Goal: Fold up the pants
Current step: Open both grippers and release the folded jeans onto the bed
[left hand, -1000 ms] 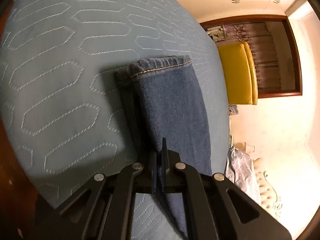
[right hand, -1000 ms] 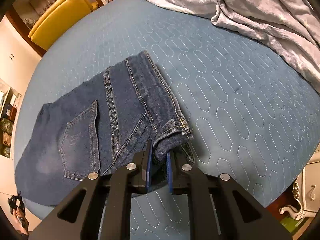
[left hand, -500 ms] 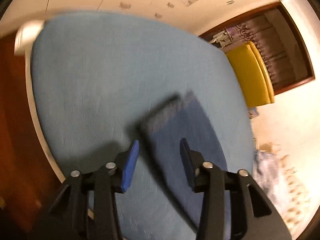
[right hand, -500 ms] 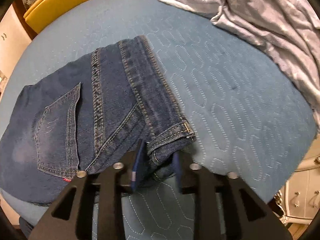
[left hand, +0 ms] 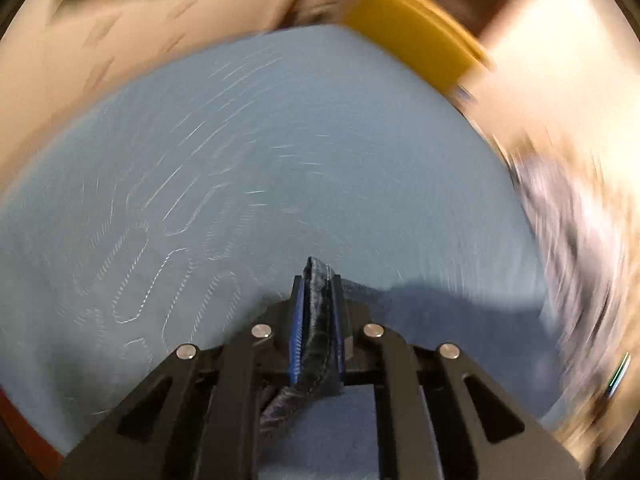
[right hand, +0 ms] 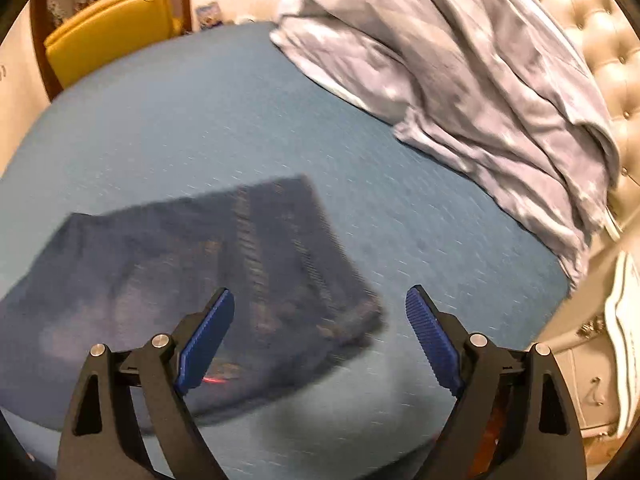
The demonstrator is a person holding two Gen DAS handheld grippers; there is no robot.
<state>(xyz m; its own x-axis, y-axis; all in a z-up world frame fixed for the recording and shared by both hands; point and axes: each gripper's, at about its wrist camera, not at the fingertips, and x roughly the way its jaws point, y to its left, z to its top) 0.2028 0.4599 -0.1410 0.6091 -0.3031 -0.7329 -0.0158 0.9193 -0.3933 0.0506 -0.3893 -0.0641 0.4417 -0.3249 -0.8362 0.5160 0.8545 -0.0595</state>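
Observation:
In the right wrist view the blue jeans [right hand: 168, 276] lie folded flat on the blue quilted bed [right hand: 200, 128], blurred by motion. My right gripper [right hand: 320, 316] hovers open above their near right corner, and nothing sits between its blue pads [right hand: 208, 332]. The left wrist view is also blurred. There my left gripper [left hand: 318, 280] is shut on a thick bunched edge of the jeans [left hand: 316, 324], which sticks up between the jaws and hangs down behind them. The bed [left hand: 280, 160] spreads out beyond it.
A grey-blue starred blanket [right hand: 460, 80] is heaped on the bed's far right, against a tufted cream headboard [right hand: 584, 24]. A yellow chair [right hand: 108, 28] stands past the far edge of the bed. A white nightstand [right hand: 592, 380] stands at the right.
The right gripper has let go of the denim corner, opened wide and drawn back. The left gripper released the pant leg, opened, then shut on a bunched denim edge while swinging fast.

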